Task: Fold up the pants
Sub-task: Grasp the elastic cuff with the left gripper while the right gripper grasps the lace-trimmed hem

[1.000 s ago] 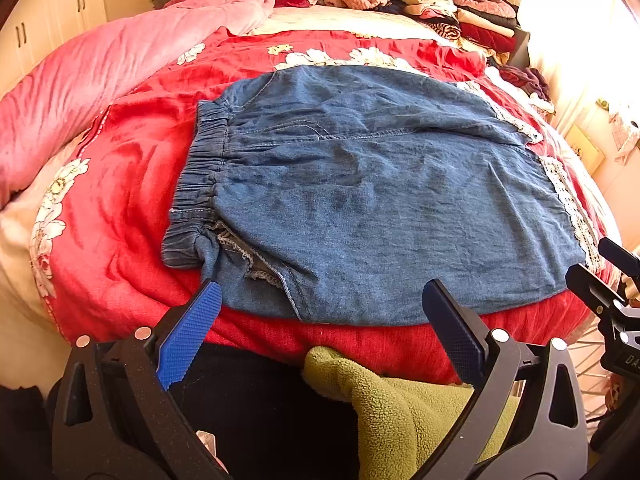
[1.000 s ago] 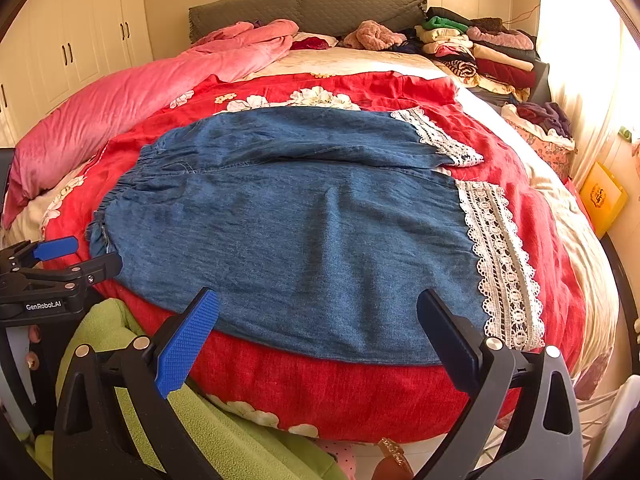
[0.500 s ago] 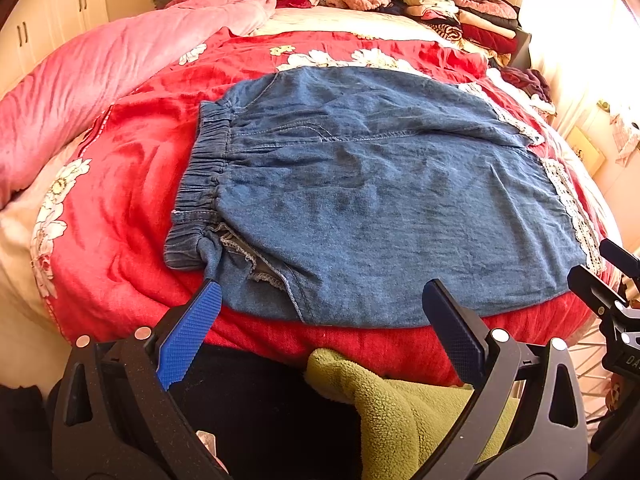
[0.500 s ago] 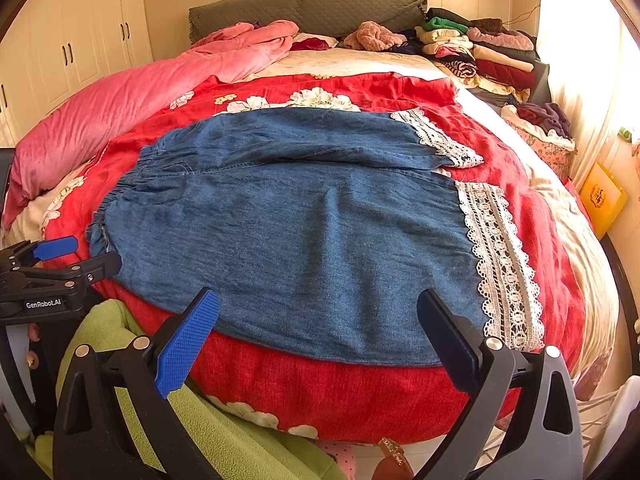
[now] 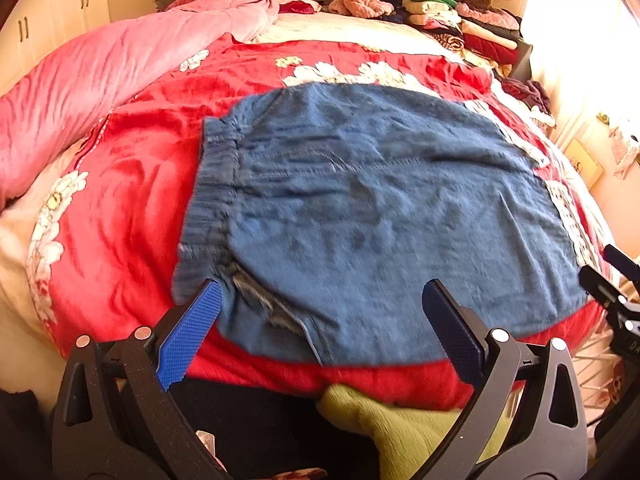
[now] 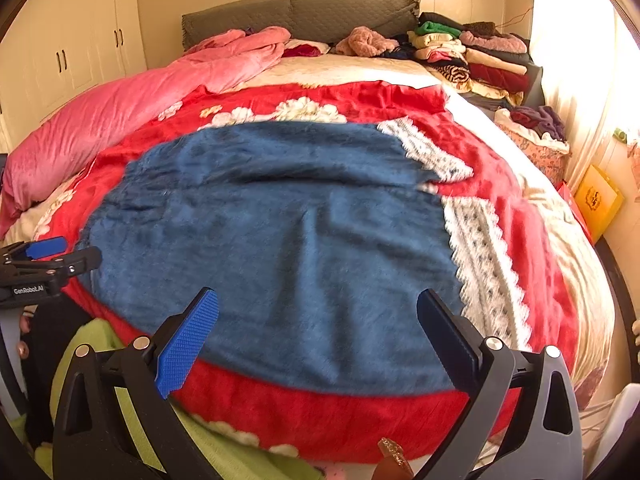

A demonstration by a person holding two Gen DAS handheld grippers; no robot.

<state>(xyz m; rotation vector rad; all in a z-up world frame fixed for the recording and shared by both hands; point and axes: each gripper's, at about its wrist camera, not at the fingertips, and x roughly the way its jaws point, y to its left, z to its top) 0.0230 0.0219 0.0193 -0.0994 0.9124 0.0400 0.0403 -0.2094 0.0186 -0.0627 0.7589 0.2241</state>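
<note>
Both grippers have edged in toward the near edge of the bed since a second ago, so the pants sit lower and larger in both views, with motion blur. Left gripper is spread wide, holding nothing, hovering over the near waist corner of the pants; its blue left finger sits just beside the frayed pocket opening. Cannot tell if it touches the cloth. Right gripper is also spread wide and empty, over the near edge of the pants toward the leg end.

Pants are blue denim, lying flat across the red flowered blanket on the bed, waist to the left, legs to the right. Elastic waistband is bunched at the left end. White lace cuffs are at the right end; the far leg lies partly over the near one, its cuff further back.

Pink quilt is heaped along the left and far side. Grey headboard at the far end, stack of folded clothes at far right. Yellow box by the right wall. White cupboards at left. Green fleece shows below the near edge of the bed, between the left gripper's fingers.
</note>
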